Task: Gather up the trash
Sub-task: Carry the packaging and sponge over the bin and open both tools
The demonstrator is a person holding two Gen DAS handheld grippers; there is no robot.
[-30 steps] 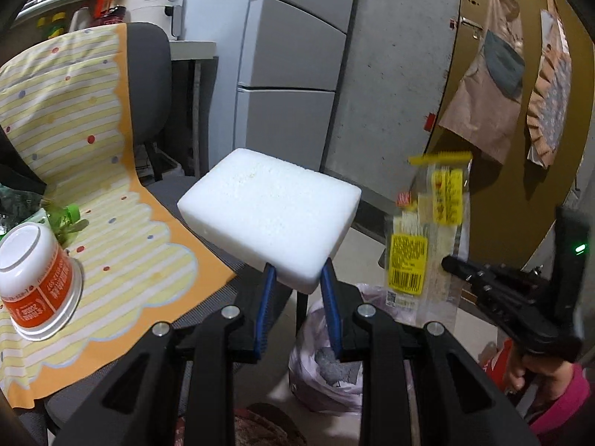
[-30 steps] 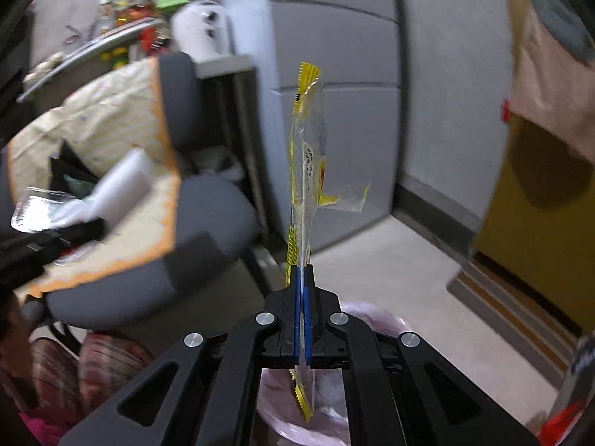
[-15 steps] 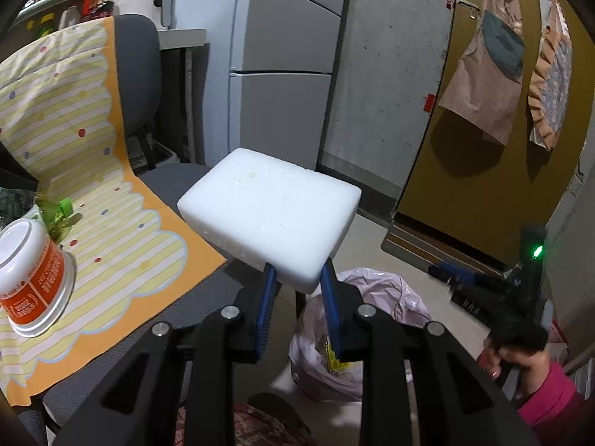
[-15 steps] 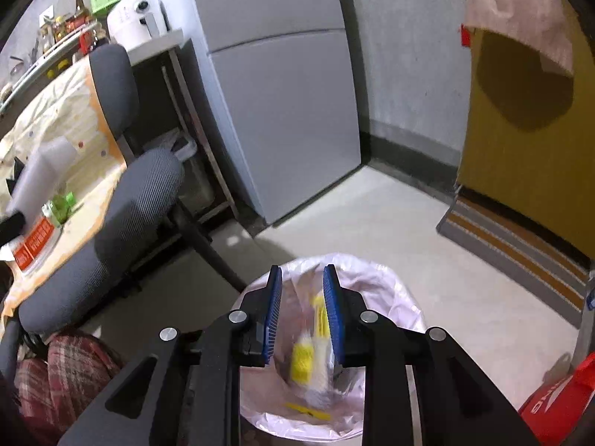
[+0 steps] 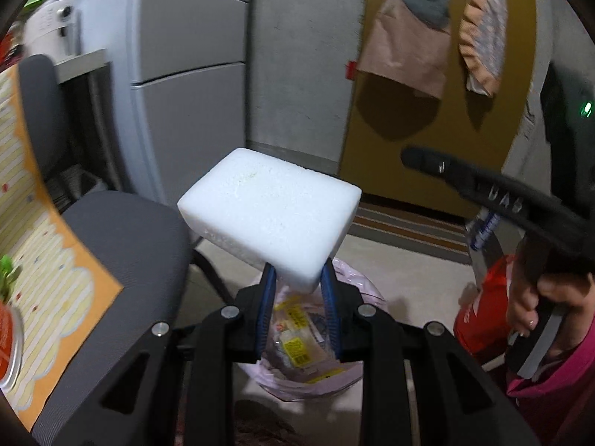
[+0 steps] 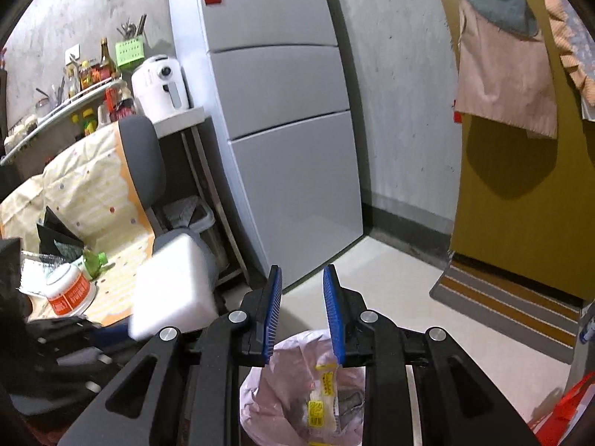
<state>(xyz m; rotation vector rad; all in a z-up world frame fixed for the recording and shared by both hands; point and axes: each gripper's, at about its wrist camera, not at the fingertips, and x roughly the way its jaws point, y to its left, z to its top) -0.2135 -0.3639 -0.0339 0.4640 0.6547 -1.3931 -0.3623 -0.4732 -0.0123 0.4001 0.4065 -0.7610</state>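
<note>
The left gripper [image 5: 298, 278] pinches a white foam block [image 5: 271, 215] by one lower corner, its blue pads pressed against the two broad faces there. The right gripper [image 6: 302, 312] stands spread, with nothing between its pads. The foam block juts forward and upward from the left pads, in the air above the front edge of the grey chair seat [image 5: 122, 245] and just short of the mouth of the pink trash bag [image 5: 349, 278], which sits on the floor below both grippers.

Foam like this is probably very light and stiff, yet crumbly: a hard squeeze may dent or snap the corner, and the corner hold leaves most of the slab cantilevered, so a quick swing could lever it loose. A grip nearer the middle of an edge would likely hold steadier.

The left gripper points forward and slightly down over the bag. The right gripper points over the bag's rim [image 6: 297, 345], where a yellow-printed wrapper [image 6: 319, 397] already lies inside. An orange-and-white cup [image 6: 70, 290] lies tipped on the striped cloth [image 6: 93, 193] draped over the chair.
</note>
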